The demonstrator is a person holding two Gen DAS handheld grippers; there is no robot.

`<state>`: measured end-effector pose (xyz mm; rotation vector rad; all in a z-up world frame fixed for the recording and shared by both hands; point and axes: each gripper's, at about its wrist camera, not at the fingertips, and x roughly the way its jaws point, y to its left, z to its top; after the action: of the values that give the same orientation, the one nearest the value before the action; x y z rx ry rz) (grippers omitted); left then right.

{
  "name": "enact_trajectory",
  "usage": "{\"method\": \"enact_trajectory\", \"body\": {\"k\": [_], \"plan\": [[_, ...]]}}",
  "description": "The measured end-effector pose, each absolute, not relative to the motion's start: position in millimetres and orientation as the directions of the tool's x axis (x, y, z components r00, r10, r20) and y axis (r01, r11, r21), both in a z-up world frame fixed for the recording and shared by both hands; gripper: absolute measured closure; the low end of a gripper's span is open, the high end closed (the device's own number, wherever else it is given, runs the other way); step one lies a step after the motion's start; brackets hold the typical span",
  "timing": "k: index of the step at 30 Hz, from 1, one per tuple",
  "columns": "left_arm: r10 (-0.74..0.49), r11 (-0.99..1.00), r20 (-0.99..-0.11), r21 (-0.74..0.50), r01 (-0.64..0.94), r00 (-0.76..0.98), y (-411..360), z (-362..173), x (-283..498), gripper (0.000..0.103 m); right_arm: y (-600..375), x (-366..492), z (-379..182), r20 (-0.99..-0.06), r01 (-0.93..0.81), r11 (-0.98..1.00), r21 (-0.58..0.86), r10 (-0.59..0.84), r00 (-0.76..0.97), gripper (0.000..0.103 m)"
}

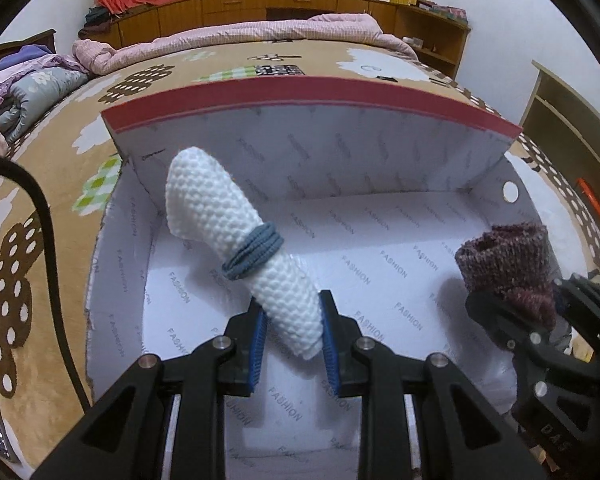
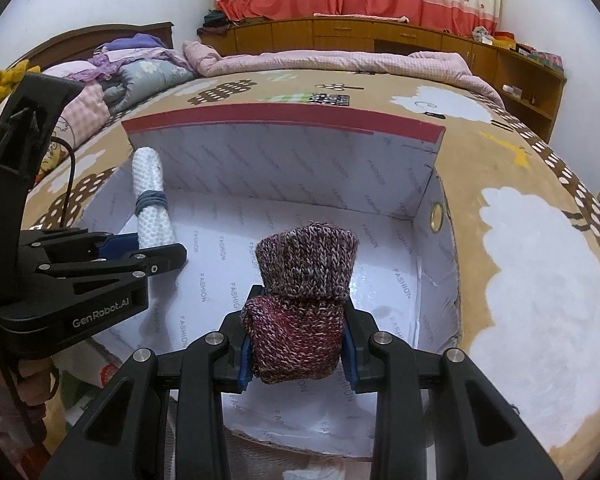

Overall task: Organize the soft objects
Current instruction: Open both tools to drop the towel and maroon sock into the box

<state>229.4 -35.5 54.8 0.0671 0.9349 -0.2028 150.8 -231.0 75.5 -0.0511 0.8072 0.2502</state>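
You had both tongs over the open box (image 1: 380, 248), a white cardboard shoebox lined with "FASHION" print that sat on the bed (image 1: 52, 208), on its tan patterned cover. Its lid (image 1: 308, 100), red along the edge, stood up at the far side.

Your left tongs (image 1: 292, 340) were pinching the near end of a white roll (image 1: 236, 240), a knobbly cloth rolled tight and bound around its middle by a blue-grey band (image 1: 252, 256). The roll slanted up and away towards the box's far left corner, and most of it was over the box floor; whether its far end touched the wall, I cannot tell.

Your right tongs (image 2: 298, 354) were pinching a maroon sock bundle (image 2: 304, 300), a flecked knit folded into itself with the cuff opening on top. It was over the right half of the box, nearer the front wall, well apart from the roll.

The box floor showing beneath both bundles was bare lining. A round hole (image 2: 436, 212) pierced the right wall.
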Motion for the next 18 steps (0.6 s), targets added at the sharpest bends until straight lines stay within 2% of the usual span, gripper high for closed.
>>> {"method": "enact_trajectory", "body": {"k": [8, 13, 16, 18], "plan": [[-0.136, 0.979, -0.81, -0.022, 0.202, 0.571, -39, 51, 231, 0.074, -230, 149, 75, -0.718, -0.237, 0.97, 0.051, 0.201, 0.666, 0.069], [-0.121, 0.98, -0.812, -0.007, 0.198, 0.571, -42, 52, 231, 0.05, -232, 148, 77, -0.711, -0.244, 0.968, 0.064, 0.216, 0.669, 0.061], [-0.117, 0.978, -0.804, 0.008, 0.208, 0.583, -46, 55, 228, 0.041, -234, 145, 81, -0.694, -0.241, 0.968, 0.067, 0.218, 0.687, 0.052], [-0.114, 0.977, -0.799, 0.017, 0.212, 0.59, -46, 58, 226, 0.04, -235, 142, 86, -0.678, -0.237, 0.969, 0.066, 0.218, 0.702, 0.048]]}}
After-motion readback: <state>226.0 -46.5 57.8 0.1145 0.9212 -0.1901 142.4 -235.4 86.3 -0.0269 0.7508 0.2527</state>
